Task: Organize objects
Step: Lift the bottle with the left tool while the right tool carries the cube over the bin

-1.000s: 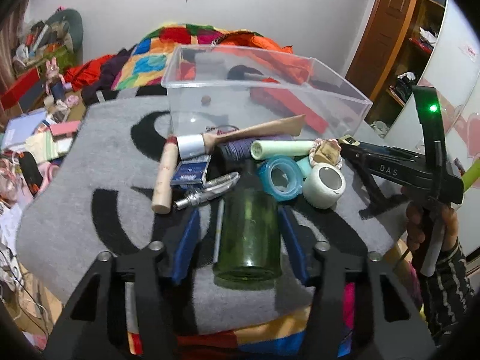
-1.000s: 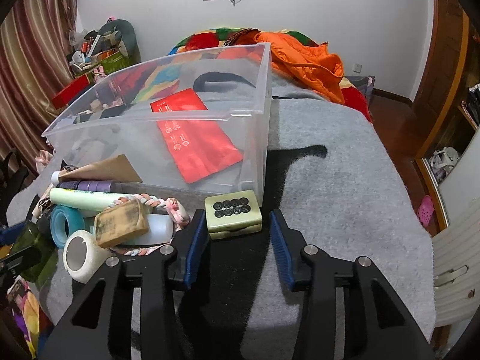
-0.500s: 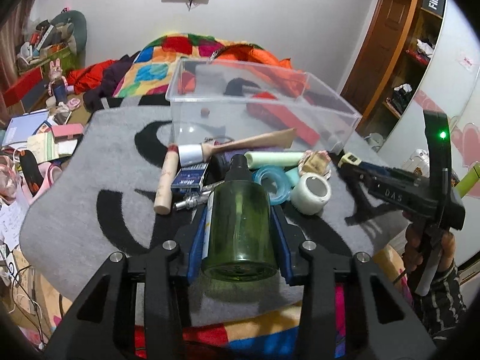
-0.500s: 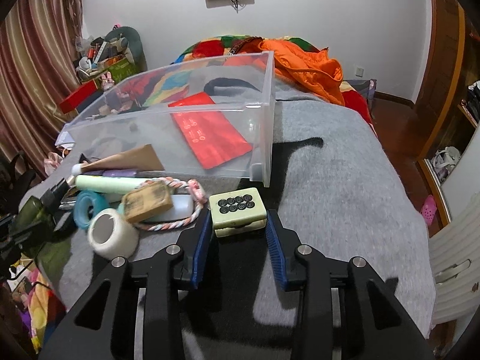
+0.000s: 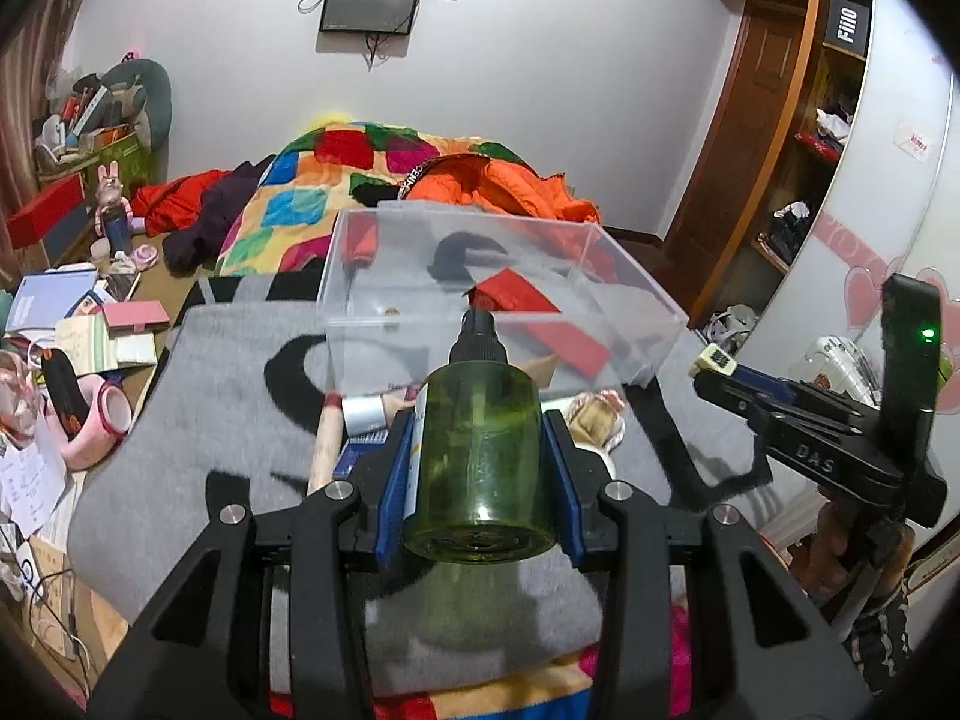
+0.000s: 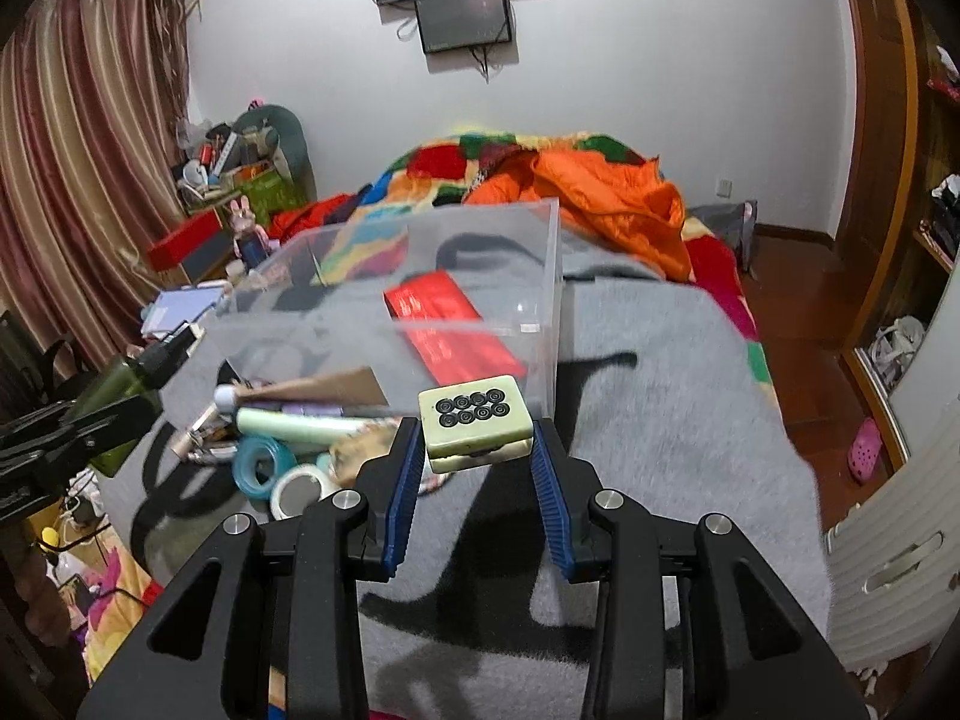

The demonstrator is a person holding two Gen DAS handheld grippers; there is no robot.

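Left wrist: left gripper (image 5: 480, 456) fingers clamp green bottle (image 5: 478, 444), long axis pointing at clear bin (image 5: 606, 282) upper-ctr; right gripper (image 6: 477, 450) pinches mahjong tile (image 6: 475, 431), bin just ahead

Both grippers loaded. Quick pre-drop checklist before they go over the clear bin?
1. Left gripper shut on the green translucent plastic bottle, lifted off the grey blanket: ok.
2. Right gripper shut on the cream mahjong tile with black circles: ok, though only its lower edges sit between the pads.
3. Clear plastic bin open-topped, no lid: ok.
4. Room in the bin beside the red packet: ok.
5. Bottle cap sealed: cannot tell.
6. Grippers apart, no crossing paths: ok for now; both head to one bin, so stagger the drops.
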